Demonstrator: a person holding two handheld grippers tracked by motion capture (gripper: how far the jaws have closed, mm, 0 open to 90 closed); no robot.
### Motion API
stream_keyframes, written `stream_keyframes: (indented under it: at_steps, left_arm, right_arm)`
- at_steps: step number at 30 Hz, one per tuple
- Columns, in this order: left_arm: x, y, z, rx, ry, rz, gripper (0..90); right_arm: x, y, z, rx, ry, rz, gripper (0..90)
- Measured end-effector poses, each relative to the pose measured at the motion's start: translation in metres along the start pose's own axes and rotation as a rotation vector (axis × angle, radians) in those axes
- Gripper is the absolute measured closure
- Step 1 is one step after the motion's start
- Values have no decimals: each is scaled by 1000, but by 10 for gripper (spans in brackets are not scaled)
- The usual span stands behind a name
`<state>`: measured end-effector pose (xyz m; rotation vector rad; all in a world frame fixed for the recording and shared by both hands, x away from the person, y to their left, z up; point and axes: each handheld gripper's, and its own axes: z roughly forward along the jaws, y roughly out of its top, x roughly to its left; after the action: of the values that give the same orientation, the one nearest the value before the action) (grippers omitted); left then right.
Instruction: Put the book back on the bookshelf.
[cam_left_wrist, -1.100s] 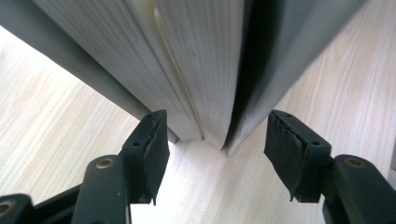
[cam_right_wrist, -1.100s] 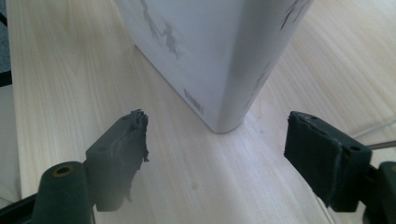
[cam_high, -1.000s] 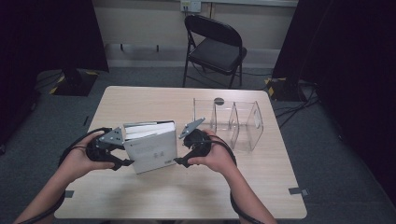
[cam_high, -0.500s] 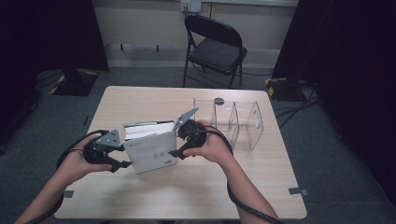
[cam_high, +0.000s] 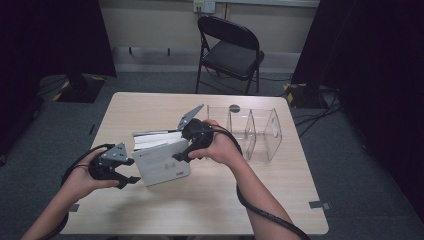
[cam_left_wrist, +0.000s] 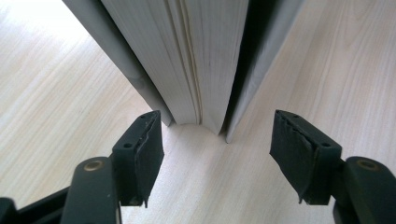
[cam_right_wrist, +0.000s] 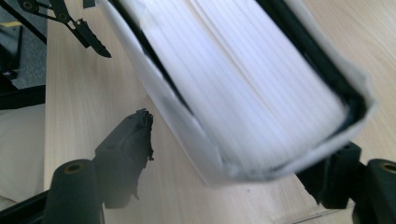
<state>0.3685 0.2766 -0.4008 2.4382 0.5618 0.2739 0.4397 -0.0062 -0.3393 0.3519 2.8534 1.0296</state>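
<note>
Pale wood worktop (cam_high: 210, 200) carries a grey-covered book (cam_high: 161, 159) near its middle in the high view, beside a clear divided box (cam_high: 252, 132). The left gripper view shows the left hand-held gripper (cam_left_wrist: 217, 149) spread wide, its jaws clear of the book's corner. The right gripper view shows the right hand-held gripper (cam_right_wrist: 233, 175) gaping around the book's edge, its grip uncertain.
</note>
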Motion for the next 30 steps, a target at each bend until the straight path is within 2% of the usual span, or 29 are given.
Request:
stream_keyframes:
  at_steps: [4, 5, 10, 15, 17, 20, 23, 25, 26, 27, 30]
  left_arm:
    - [0, -4, 3, -2, -4, -12, 328]
    - [0, -4, 3, 1, -2, -7, 328]
    - [0, -7, 5, 1, 1, 9, 328]
    - [0, -11, 6, -1, 5, 0, 315]
    - [1, -12, 8, -3, 9, -6, 299]
    - [1, -14, 10, -21, 20, -25, 281]
    - [0, -15, 13, -19, 24, -24, 267]
    - [-2, -16, 16, -30, 31, -47, 255]
    - [-1, -16, 17, -19, 18, -29, 252]
    - [-4, -17, 20, -46, 23, -55, 248]
    - [-3, -17, 24, -13, 19, -28, 243]
  right_arm:
    - [-1, 5, 3, 2, 9, -30, 270]
    - [-1, 6, 3, 9, 15, -24, 286]
    - [-2, 12, 4, 52, 24, -64, 325]
    - [4, 12, -2, 79, 61, -104, 481]
    - [9, 11, -4, 77, 70, -90, 508]
    - [14, 9, -5, 73, 58, -99, 515]
    - [17, 8, -7, 83, 49, -74, 517]
    - [15, 5, -9, 84, 44, -60, 517]
    - [15, 3, -11, 84, 45, -53, 517]
    - [14, 1, -13, 84, 43, -49, 518]
    - [13, -5, -18, 87, 38, -38, 518]
